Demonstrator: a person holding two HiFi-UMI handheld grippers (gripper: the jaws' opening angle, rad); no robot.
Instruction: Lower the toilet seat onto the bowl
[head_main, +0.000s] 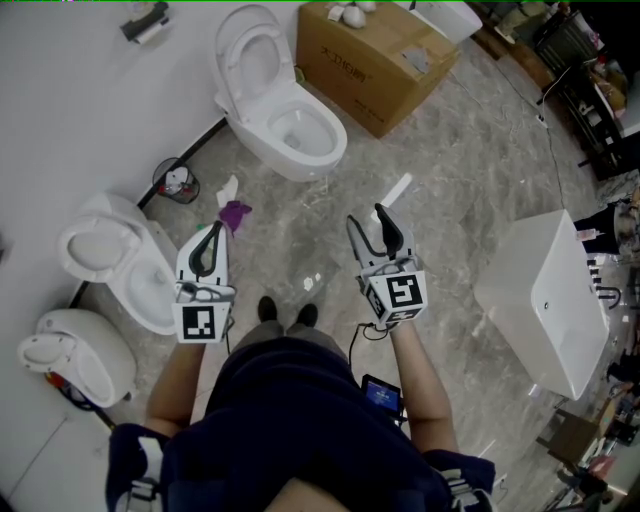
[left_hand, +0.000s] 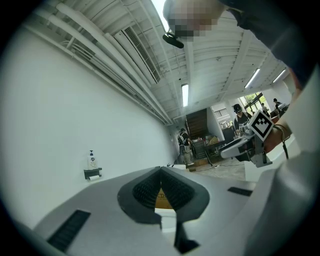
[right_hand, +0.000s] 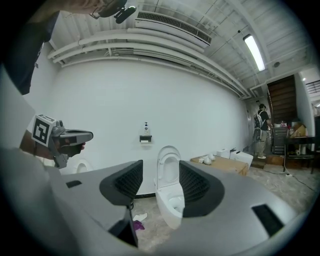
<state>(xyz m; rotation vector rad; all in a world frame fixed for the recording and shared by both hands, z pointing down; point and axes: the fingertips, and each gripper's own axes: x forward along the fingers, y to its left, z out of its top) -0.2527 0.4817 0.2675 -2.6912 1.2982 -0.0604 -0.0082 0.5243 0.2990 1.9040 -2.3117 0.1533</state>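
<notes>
A: Left gripper?
B: Jaws together, tips meeting, nothing in them. Its own view is mostly wall and ceiling, and little can be made out past the jaws.
A: Right gripper?
B: Jaws well apart, empty. In its own view the toilet shows through the gap, well off, with the bowl partly hidden behind one jaw.
A: Toilet seat?
B: Raised, tilted back toward the wall, bowl open. Seat and lid can't be told apart from here. Both grippers well apart from it.
A: Around it?
B: Cardboard box just beside, cut off by the top edge. Waste bin by the wall. Purple scrap on the floor, can't tell what it is. Second toilet partly behind the left gripper.
</notes>
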